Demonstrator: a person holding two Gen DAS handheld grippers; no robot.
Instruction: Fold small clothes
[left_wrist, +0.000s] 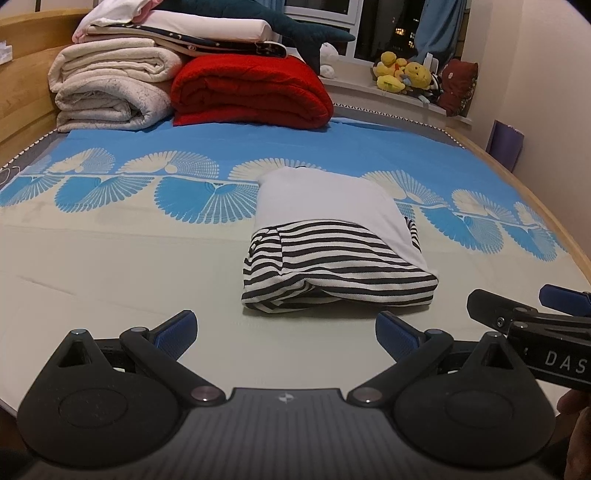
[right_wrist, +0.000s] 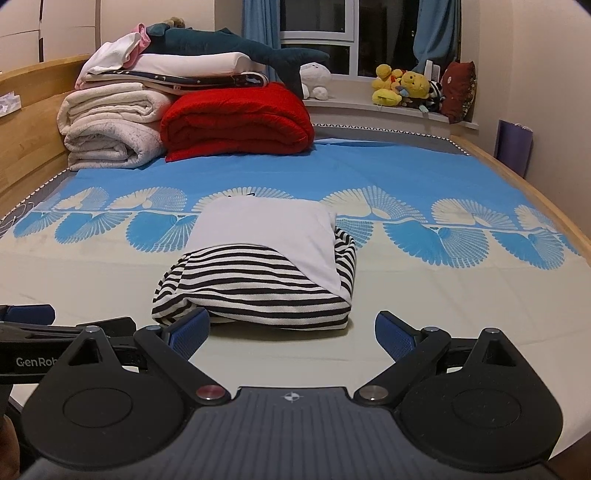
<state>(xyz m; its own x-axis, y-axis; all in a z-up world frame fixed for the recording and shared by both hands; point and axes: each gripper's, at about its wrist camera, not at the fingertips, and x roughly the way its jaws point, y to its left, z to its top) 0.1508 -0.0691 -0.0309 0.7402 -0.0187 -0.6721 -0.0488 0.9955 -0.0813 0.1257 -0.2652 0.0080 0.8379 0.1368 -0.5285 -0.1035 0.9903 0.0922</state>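
Left wrist view: folded striped garment (left_wrist: 338, 254) mid-bed (left_wrist: 110, 258), soft, light, floppy. Left gripper (left_wrist: 286, 330) and right gripper (right_wrist: 291, 332) spread, empty. Best pinched at near folded edge.

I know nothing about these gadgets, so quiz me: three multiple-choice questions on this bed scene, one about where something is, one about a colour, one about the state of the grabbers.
1. Where does the red blanket lie?
A. at the far end of the bed, beside the cream blankets
B. on the windowsill
C. under the striped garment

2. What colours are the stripes on the folded garment?
A. red and blue
B. black and white
C. green and yellow

3. How do the left gripper and right gripper stand?
A. both shut on the garment
B. one open, one shut
C. both open, holding nothing

Answers: 1 A, it sits next to the cream stack near the headboard. 2 B, dark and white bands show below its plain white panel. 3 C, each pair of blue pads is spread wide with only bed sheet between them.
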